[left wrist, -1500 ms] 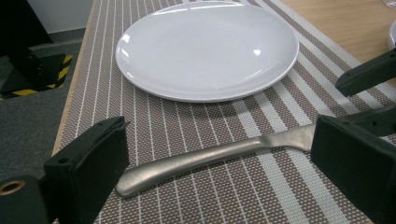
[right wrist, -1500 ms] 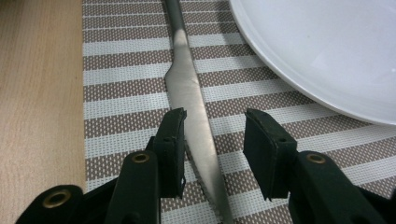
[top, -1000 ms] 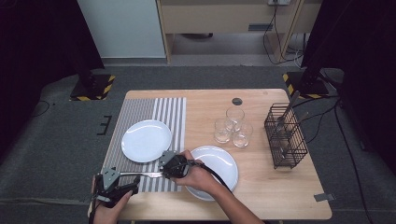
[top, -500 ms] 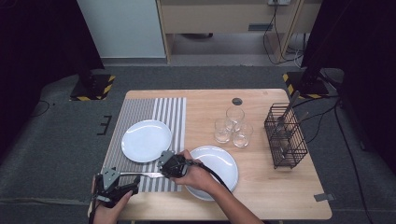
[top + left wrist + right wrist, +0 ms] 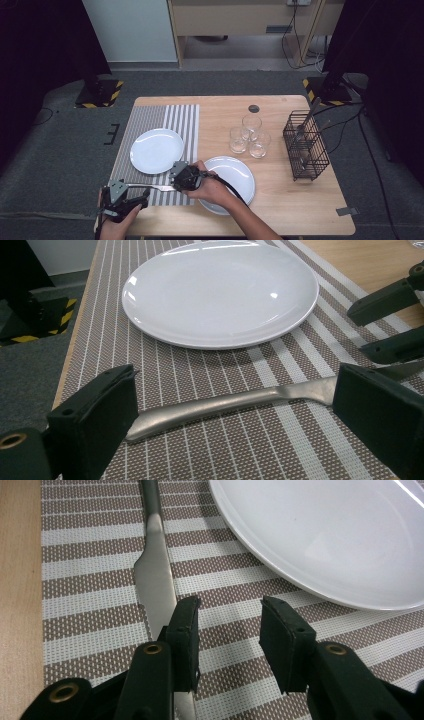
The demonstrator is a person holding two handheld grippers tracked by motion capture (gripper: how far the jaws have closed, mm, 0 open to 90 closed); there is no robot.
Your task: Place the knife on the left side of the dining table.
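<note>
The knife [image 5: 235, 402] lies on the mat [image 5: 280, 450] below the plate [image 5: 220, 292], seemingly placed. The right tool [image 5: 227, 630] has just opened, empty beside the blade. The left tool [image 5: 235, 425] stands wide, astride the handle.

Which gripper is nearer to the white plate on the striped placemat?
Right. The right gripper sits just below the white plate rim, over the knife blade. The left gripper stands farther back, jaws open around the knife handle.

Bright, even overhead light; glare spots on the plate [image 5: 220, 292], soft shadows, blurred near jaws, dark room edges.
</note>
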